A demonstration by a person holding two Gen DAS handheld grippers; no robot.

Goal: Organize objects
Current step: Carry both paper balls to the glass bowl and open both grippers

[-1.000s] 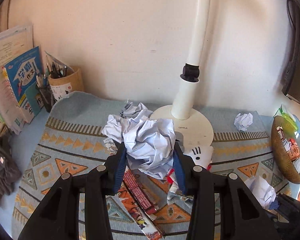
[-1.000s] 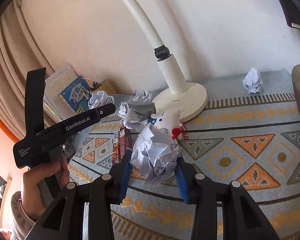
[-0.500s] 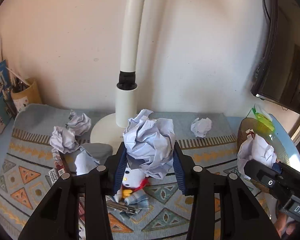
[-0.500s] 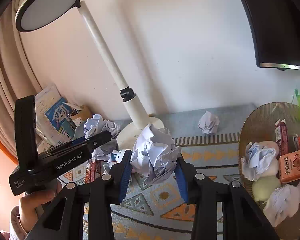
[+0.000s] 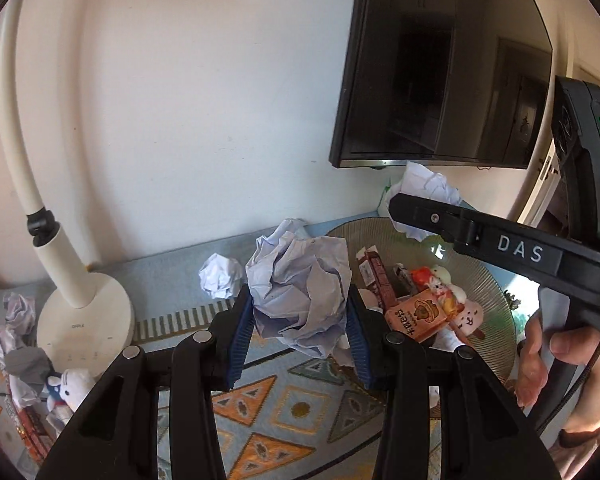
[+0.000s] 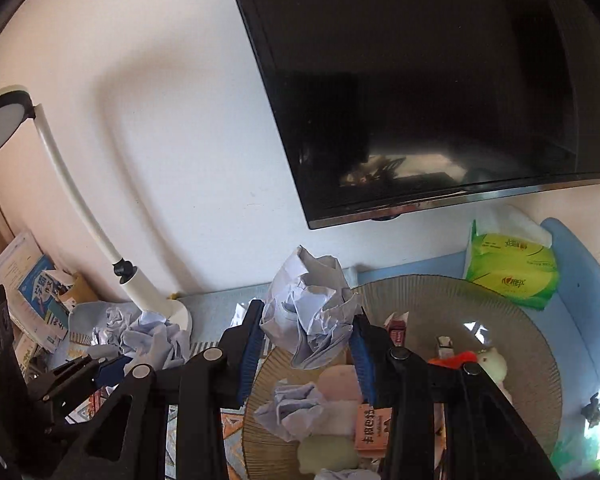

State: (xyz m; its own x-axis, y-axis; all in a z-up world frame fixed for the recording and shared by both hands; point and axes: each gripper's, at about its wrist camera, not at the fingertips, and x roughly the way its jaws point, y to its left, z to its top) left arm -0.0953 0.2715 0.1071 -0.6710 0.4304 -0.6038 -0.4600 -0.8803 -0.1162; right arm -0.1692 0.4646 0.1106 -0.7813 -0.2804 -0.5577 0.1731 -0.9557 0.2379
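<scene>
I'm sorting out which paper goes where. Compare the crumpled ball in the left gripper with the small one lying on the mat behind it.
The held paper ball looks much larger and bluish-white; the loose paper ball looks small and whiter. The held one is clamped between the left gripper fingers above the mat; the loose one rests on the mat, untouched. Both are crumpled paper, outside the basket.

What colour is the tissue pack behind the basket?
Bright green with red lettering; the tissue pack shows best in the right wrist view, behind the basket.

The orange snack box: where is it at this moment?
In the left wrist view the orange snack box lies inside the round basket, right of centre, beside a small plush toy.
</scene>
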